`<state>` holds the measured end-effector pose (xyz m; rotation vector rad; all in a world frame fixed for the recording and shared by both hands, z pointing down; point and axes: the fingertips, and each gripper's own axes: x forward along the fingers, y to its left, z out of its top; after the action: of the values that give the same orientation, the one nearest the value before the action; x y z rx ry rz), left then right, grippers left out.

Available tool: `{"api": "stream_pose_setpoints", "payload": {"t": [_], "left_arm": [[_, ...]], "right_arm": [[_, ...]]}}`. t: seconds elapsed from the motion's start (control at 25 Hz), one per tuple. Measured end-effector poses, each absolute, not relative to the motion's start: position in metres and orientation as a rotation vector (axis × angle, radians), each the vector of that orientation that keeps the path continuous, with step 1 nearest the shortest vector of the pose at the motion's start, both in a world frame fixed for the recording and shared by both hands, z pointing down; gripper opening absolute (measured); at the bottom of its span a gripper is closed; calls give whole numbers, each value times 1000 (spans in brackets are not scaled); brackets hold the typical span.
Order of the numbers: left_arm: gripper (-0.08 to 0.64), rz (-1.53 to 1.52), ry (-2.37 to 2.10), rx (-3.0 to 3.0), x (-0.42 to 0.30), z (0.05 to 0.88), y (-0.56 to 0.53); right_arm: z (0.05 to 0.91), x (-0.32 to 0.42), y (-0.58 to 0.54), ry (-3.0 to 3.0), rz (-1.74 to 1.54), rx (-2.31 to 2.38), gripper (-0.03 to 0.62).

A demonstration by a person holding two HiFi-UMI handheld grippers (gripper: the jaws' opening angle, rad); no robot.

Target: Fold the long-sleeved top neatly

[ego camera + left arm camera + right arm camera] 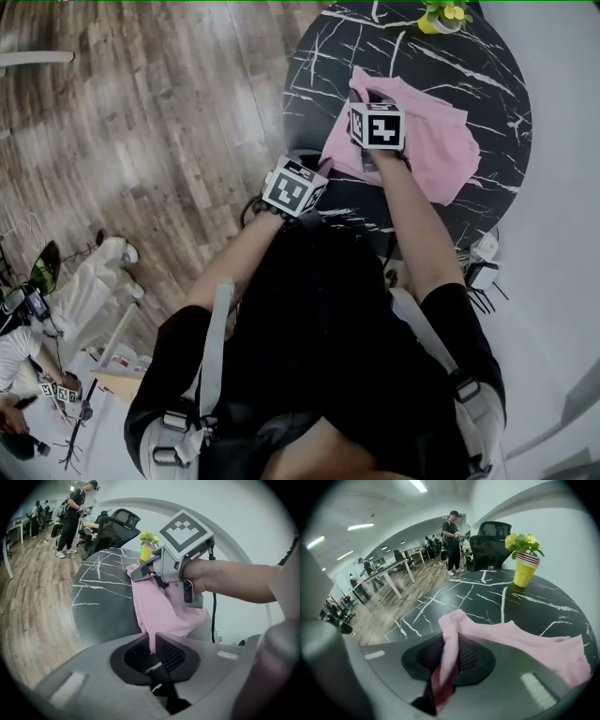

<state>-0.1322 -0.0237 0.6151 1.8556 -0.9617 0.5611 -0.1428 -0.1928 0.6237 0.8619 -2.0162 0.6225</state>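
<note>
A pink long-sleeved top (pixel 431 141) lies rumpled on the round black marble table (pixel 469 56). My left gripper (pixel 322 172) is at the table's near left edge, shut on a thin edge of the pink top (pixel 159 611), which runs up from between the jaws. My right gripper (pixel 364 97) hovers over the garment's left part. It is shut on a raised fold of the pink top (pixel 525 639), and cloth fills the gap between its pads (pixel 466 656). In the left gripper view the right gripper (pixel 135 573) is seen above the cloth.
A yellow pot with flowers (pixel 524 571) stands at the table's far edge. Black office chairs (pixel 487 536) are behind the table. Wooden floor (pixel 141 141) lies to the left, with people (pixel 452 541) and desks farther off. A white wall is at the right.
</note>
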Motion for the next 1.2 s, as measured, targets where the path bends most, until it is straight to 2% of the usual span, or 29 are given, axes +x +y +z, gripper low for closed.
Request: {"api": "stream_pose_setpoints", "payload": {"t": [0.24,0.52,0.8,1.2], "left_arm": [[38,561,-1049,1795,-154,605,0],[37,605,-1119,1821,-131,575,-4],[37,574,-1132,1862,-78,533,-16],[37,587,-1044,1972,29,504,-39]], "right_arm": [[611,-174,-170,-2093,674,787,64],[582,-168,-169,-2228,709,712,64],[540,-126,-176,-2340,784,646,66],[511,-17,-201,-2438,935,637,66]]}}
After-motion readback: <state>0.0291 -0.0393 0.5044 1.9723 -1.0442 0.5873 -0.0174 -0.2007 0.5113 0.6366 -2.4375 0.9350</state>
